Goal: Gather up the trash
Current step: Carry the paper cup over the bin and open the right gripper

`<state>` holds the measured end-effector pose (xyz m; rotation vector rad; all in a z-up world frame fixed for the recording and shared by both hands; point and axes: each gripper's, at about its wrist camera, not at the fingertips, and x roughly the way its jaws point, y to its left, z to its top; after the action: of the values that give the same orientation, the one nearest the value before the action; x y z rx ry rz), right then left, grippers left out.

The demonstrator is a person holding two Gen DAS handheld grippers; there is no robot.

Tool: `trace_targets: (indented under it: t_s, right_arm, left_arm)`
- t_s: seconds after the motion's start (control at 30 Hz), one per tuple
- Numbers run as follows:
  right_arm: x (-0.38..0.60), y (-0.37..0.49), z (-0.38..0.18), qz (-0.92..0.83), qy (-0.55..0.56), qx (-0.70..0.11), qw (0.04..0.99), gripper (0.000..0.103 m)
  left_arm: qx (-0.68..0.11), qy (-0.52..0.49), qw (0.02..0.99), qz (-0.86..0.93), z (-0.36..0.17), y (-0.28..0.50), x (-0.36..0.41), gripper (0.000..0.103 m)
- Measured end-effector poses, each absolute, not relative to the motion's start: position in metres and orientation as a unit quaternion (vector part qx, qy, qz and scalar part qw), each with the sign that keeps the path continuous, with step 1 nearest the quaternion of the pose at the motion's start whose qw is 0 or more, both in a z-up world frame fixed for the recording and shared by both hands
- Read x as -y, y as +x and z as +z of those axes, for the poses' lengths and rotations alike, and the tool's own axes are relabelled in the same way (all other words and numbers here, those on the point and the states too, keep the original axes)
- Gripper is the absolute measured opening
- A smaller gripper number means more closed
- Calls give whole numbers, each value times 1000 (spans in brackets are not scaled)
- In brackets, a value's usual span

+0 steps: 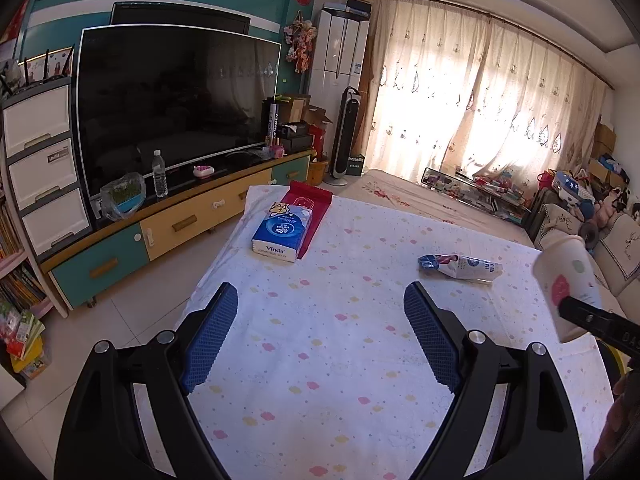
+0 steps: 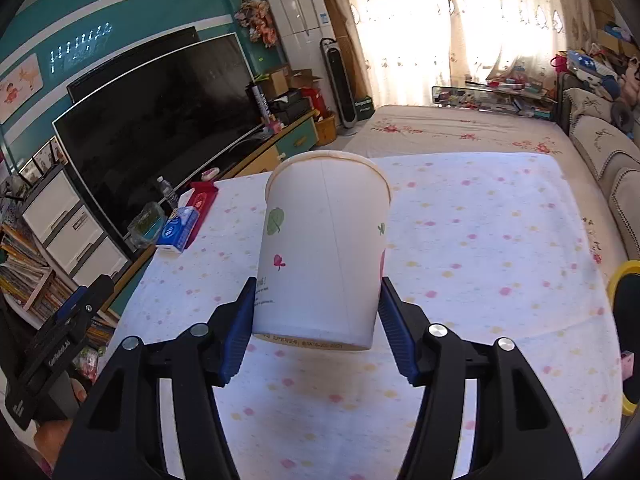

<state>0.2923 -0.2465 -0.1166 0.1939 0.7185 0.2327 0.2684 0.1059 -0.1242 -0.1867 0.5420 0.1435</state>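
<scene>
A white paper cup (image 2: 324,248) with small leaf and flower prints hangs a little above the spotted tablecloth (image 2: 480,240), casting a shadow below it. My right gripper (image 2: 318,292) is shut on it, its blue pads (image 2: 240,332) pressing both sides near the base. In the left wrist view the same cup (image 1: 568,280) shows at the right edge. A crumpled blue and white wrapper (image 1: 460,266) lies on the cloth ahead and to the right of my left gripper (image 1: 320,296), which stands open over bare cloth with nothing between its fingers.
A blue tissue pack (image 1: 282,232) lies on a red packet (image 1: 310,216) at the table's far left. A TV cabinet (image 1: 168,224) with a bottle and a bag runs along the left. A yellow-rimmed dark container (image 2: 622,276) sits at the right edge.
</scene>
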Motion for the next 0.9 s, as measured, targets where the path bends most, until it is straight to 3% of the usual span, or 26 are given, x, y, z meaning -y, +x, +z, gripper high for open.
trace_targets:
  t_s: [0.5,0.77,0.9]
  right_arm:
    - [503,229,-134,-131,147,-330,923,58]
    - [560,241,-164,-174,149,-345,910,58]
    - [573,252,-175,-184,150,-350,906,63]
  left_arm:
    - [-294,-78,953,5,-133,281,-77,84]
    - [-323,-61,941,-87,-118,302,-38,84]
    - [-325,-39,938,-115,-108,318,-20,84]
